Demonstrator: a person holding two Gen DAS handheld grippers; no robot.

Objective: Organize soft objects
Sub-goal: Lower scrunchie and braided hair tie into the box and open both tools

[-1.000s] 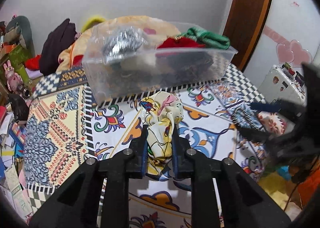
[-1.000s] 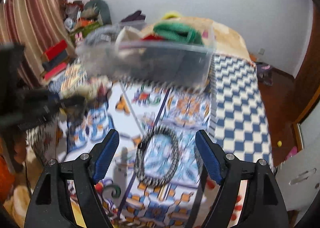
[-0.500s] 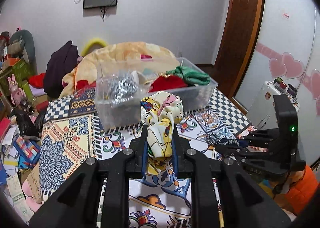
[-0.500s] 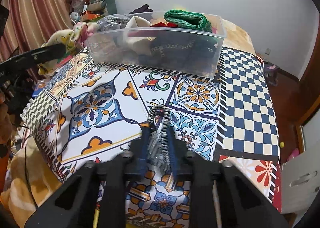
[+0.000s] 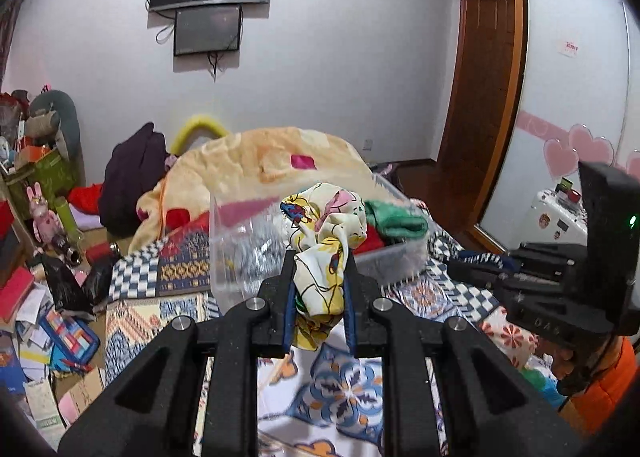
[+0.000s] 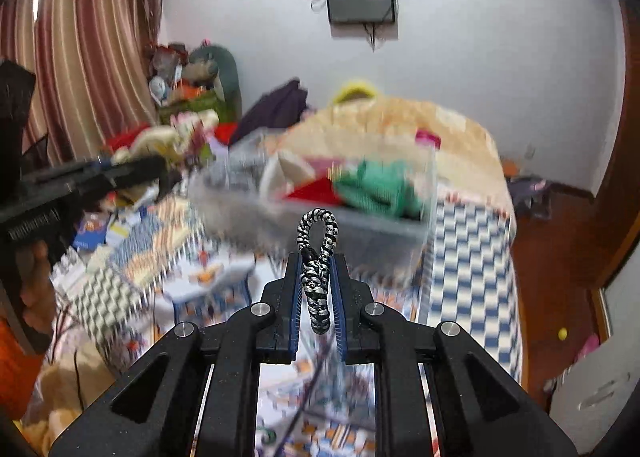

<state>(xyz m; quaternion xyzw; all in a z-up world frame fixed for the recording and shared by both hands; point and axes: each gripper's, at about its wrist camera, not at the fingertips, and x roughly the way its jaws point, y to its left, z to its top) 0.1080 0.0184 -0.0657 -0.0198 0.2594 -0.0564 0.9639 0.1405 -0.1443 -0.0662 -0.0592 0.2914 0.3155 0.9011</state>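
Now that your right gripper [image 6: 316, 289] has lifted the braided cord [image 6: 317, 253], both jaws are clamped on loads. Your left gripper [image 5: 318, 289] keeps the printed cloth [image 5: 324, 241]; the clear bin [image 6: 384, 225] comes next.

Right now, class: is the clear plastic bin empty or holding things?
Holding things. The clear plastic bin contains a green cloth, a red cloth and other blurred items.

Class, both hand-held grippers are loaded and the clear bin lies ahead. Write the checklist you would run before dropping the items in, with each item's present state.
1. Left hand-held gripper shut on patterned cloth: ok.
2. Right hand-held gripper shut on black-and-white cord: ok.
3. Clear bin open on top: ok.
4. Free space inside, beside green cloth and red cloth: cannot tell, blurred.
5. Items held above the bin opening: not ok, both look short of it.
6. Cord's lower end free of the table: cannot tell.
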